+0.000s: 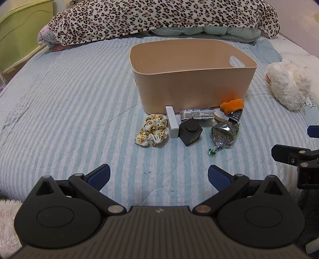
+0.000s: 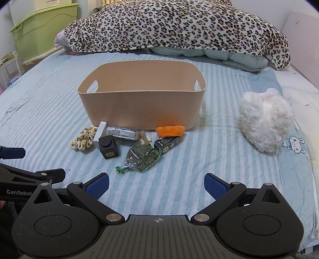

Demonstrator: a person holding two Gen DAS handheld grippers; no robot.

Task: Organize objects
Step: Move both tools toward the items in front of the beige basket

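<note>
A tan plastic bin (image 1: 191, 87) (image 2: 141, 105) stands on the striped bed. In front of it lie a floral scrunchie (image 1: 152, 130) (image 2: 83, 139), a white box (image 1: 171, 124) (image 2: 100, 131), a black cube (image 1: 190, 131) (image 2: 107, 146), a white printed packet (image 1: 197, 114) (image 2: 122, 132), a clear bag of dried herbs (image 1: 224, 134) (image 2: 142, 158), an orange plush (image 1: 232, 105) (image 2: 170, 131) and a dark starred box (image 1: 236, 115) (image 2: 168, 144). My left gripper (image 1: 158, 176) is open and empty, short of the pile. My right gripper (image 2: 156, 186) is open and empty, near the herb bag.
A white fluffy plush toy (image 1: 287, 83) (image 2: 265, 119) lies to the right. A leopard-print blanket (image 1: 159, 18) (image 2: 175, 25) is heaped at the bed's far end. A green storage box (image 1: 22, 33) (image 2: 43, 27) stands beyond the left edge.
</note>
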